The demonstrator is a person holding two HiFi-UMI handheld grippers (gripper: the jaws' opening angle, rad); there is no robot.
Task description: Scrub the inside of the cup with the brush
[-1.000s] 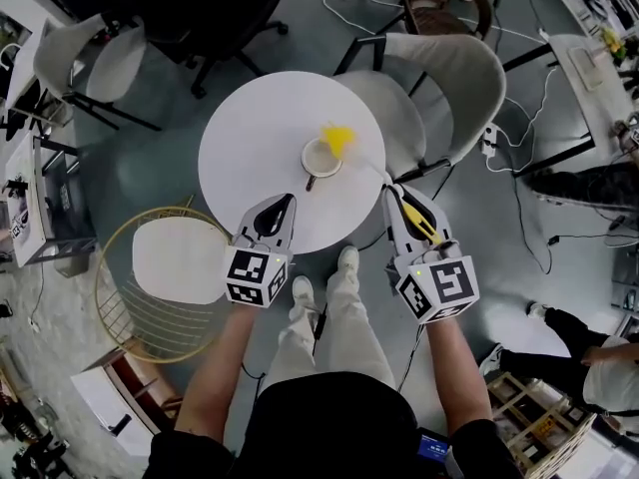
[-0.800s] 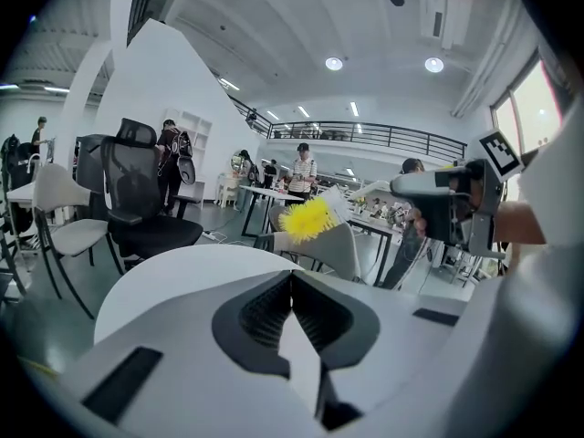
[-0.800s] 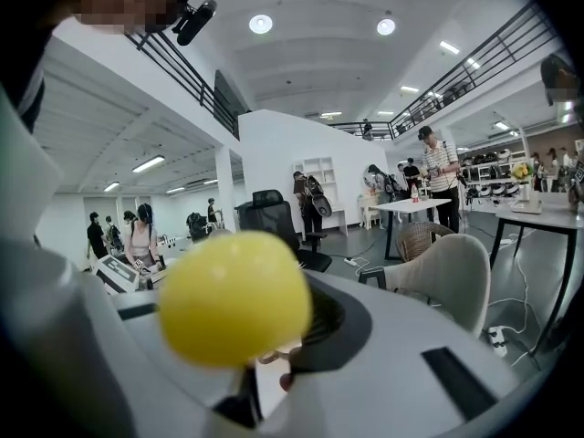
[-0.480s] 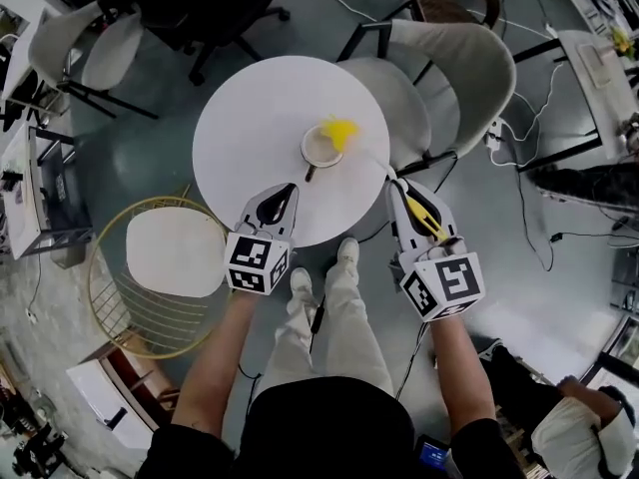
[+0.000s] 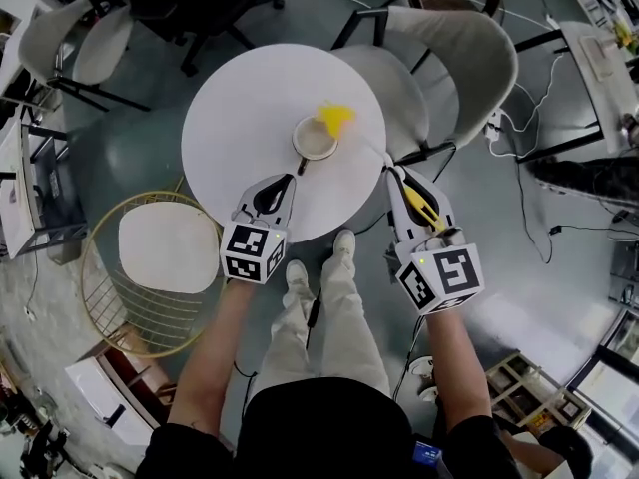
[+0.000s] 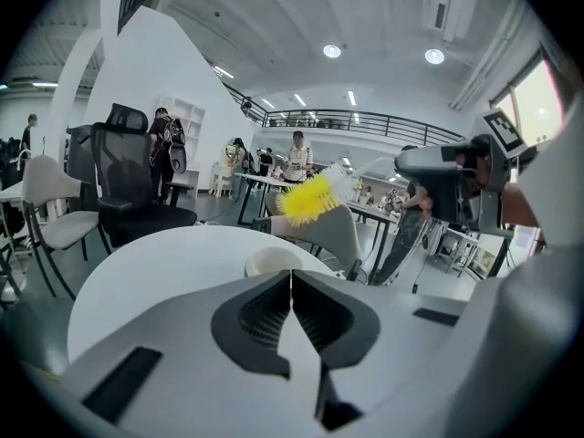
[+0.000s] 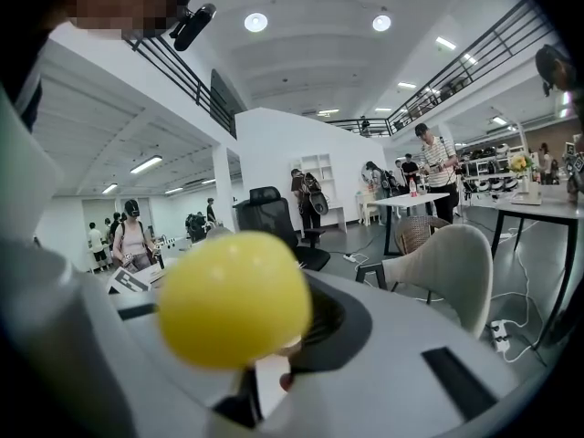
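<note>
Round white table point(image 5: 240, 118) in the middle of a grey floor point(image 5: 150, 178), and its top is plain and matte. The only thing on the table is the cream cup point(image 5: 317, 138), just right of the table's centre, upright, with its dark handle toward the table's near edge.

The left gripper point(image 5: 289, 179) sits over the table's near edge. Its jaws are pressed together with nothing between them, tips pointing at the cup's handle and just short of it.

The right gripper point(image 5: 392, 174) is off the table's right edge, clamped on the brush point(image 5: 336, 118). The brush's yellow handle runs back through the jaws and its round end fills the right gripper view. Its stem reaches in over the table, and the yellow bristles hang above the cup's far rim, clear of it in the left gripper view.

Around the table:
- A cream shell chair point(image 5: 454, 63) at the table's far right.
- A black office chair point(image 5: 215, 3) beyond the table's far side.
- A gold wire side table point(image 5: 160, 252) at the table's near left.
- Cables point(image 5: 534, 118) across the floor, well right of the table.

Both gripper views show an open hall beyond the table, with a railed balcony, ceiling lights, desks and standing people.
</note>
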